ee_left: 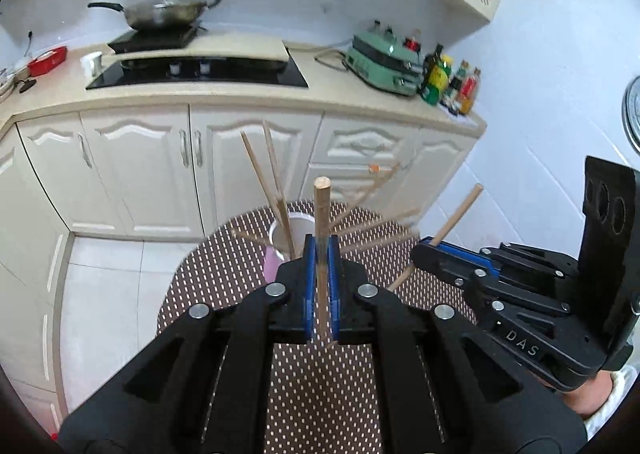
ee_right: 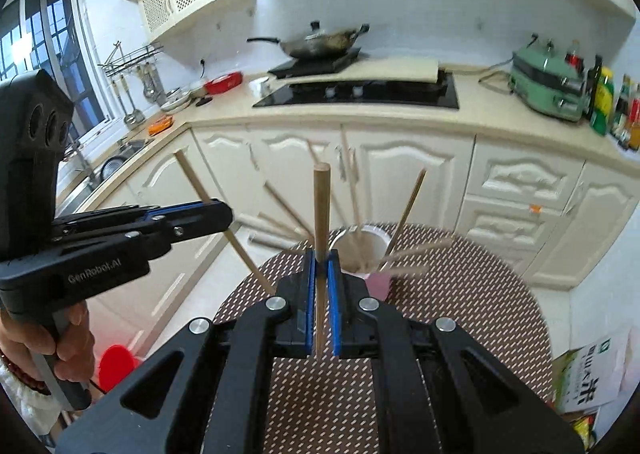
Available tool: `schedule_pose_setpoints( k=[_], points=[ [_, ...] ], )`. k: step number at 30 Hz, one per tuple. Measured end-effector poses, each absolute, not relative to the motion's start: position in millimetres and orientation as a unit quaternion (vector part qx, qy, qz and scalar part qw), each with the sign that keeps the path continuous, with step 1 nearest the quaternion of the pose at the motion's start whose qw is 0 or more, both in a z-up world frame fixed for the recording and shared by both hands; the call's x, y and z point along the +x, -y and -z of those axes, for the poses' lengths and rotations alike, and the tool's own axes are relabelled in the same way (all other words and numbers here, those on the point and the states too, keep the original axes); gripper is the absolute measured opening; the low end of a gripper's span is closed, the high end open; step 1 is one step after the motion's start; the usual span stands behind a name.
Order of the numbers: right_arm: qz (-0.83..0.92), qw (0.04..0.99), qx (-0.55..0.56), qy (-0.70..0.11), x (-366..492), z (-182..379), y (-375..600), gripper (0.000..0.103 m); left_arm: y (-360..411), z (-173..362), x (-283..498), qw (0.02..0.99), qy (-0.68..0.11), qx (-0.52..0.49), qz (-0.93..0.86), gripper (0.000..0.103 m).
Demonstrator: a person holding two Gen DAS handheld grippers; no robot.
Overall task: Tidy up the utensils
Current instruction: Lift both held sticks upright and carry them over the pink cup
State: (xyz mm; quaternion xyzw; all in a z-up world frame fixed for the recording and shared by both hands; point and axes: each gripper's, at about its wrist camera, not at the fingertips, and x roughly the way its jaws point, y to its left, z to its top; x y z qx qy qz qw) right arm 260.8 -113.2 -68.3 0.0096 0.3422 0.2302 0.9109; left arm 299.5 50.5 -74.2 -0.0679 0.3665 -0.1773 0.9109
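Between the left fingers: a wooden chopstick (ee_left: pixel 321 214) is clamped upright by the left gripper (ee_left: pixel 321 250).
Between the right fingers: another chopstick (ee_right: pixel 321 210) is pinched tight by the right gripper (ee_right: pixel 321 260).
Beyond the fingertips: a white cup (ee_right: pixel 374 244) of chopsticks is seen on the dotted table (ee_right: pixel 460 294).

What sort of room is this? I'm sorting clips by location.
A home kitchen, most likely: a wok on a black cooktop, cream counter cabinets, a sink under the window, and sauce bottles by a green appliance.
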Motion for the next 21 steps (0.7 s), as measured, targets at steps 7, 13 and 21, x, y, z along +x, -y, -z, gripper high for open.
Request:
schedule_pose_setpoints(
  k=[7,13,21],
  points=[
    [-0.215,0.930,0.001,-0.298,275,53,118,0.005,-54,57,311,0.929,-0.322,-0.089,0.159,0.006],
    [-0.212,0.936,-0.005,-0.281,296,48,119,0.005,-49,50,330,0.935,-0.309,-0.092,0.148,0.006],
    [-0.209,0.936,-0.017,-0.283,319,56,118,0.005,-40,56,356,0.936,-0.312,-0.084,0.138,0.006]
  ],
)
